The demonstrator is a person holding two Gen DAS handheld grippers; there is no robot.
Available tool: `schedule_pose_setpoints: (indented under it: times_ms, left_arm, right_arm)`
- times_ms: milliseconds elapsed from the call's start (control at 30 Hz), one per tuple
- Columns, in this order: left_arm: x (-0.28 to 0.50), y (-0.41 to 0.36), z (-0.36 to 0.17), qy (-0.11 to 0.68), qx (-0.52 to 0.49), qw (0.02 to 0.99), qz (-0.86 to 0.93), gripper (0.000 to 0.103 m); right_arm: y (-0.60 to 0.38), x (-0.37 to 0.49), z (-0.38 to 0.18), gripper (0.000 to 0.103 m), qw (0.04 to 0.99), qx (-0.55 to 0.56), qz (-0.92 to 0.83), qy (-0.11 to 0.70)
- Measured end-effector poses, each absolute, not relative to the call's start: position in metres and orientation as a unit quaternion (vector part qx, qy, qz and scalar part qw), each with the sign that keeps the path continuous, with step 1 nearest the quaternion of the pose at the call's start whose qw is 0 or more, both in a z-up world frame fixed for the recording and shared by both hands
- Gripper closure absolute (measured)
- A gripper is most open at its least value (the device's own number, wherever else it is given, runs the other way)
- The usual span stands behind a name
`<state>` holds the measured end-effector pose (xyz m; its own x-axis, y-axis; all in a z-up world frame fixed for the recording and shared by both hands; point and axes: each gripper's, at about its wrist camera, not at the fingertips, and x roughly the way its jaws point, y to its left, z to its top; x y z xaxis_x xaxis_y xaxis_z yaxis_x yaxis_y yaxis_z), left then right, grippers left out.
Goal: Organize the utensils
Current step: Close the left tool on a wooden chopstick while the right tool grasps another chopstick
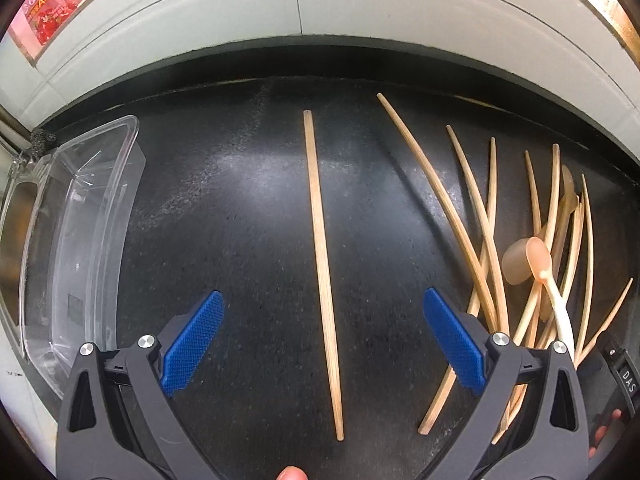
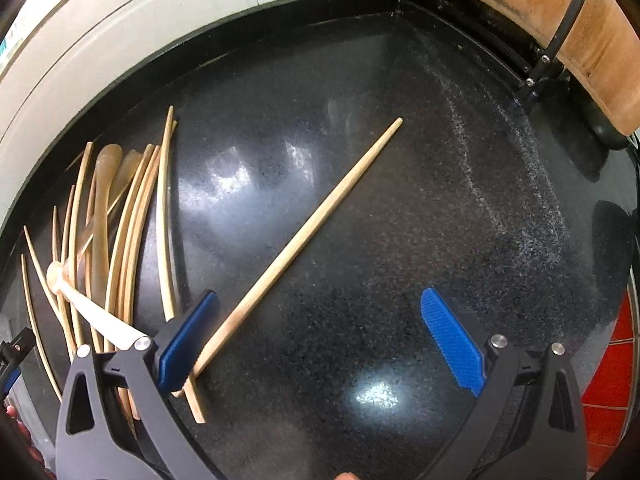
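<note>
Chopstick lies alone on the counter, framed between the left gripper fingers, spread and empty, likely for pickup; right gripper likewise gapes, holding nothing; clear bin waits leftward.

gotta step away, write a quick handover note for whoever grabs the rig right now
Left gripper: open, empty, straddling a lone chopstick on the black counter.
Right gripper: open, empty, over another single chopstick.
Pile of chopsticks and spoons lies between the two.
Clear plastic container at far left holds nothing visible.
Done: nothing sorted yet.
Left: all utensils remain to be organized.
</note>
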<state>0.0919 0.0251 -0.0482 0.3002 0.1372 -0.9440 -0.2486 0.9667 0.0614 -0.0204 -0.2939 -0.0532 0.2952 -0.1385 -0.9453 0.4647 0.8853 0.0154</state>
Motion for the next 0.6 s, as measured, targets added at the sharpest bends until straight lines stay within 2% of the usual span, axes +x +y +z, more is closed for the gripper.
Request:
schedule_pose_setpoints:
  times_ms: [600]
  left_arm:
    - [0.115, 0.032, -0.067, 0.59, -0.067, 0.791, 0.146, 0.006]
  right_arm:
    - [-0.313, 0.006, -0.076, 0.005, 0.779, 0.177, -0.239, 0.552]
